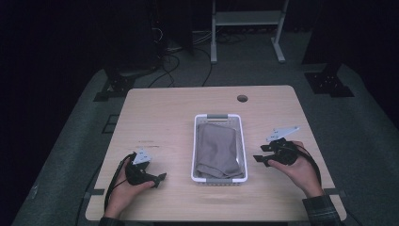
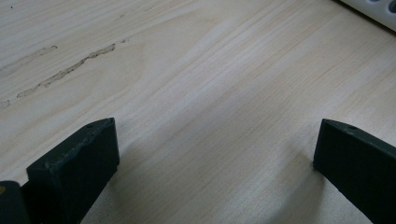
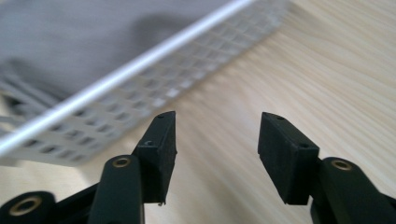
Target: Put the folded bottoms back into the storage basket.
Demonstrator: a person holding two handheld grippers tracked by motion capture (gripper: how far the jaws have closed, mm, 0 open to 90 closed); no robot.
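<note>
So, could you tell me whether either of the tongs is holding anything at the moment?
Nothing is held. The left tongs and right tongs are both open over bare table, beside the basket with the grey cloth.

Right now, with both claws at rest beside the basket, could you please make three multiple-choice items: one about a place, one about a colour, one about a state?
1. Where does the grey cloth lie?
A. Inside the white basket
B. On the bare table, left of the basket
C. Held in the left claw

2. What colour is the basket?
A. Red
B. White
C. Black

3. How stands the right claw?
A. Shut on the cloth
B. Shut on the basket rim
C. Open, holding nothing

Answers:
1. A, the cloth fills the basket in the high view.
2. B, its lattice wall shows white.
3. C, its jaws stand apart over the table.
</note>
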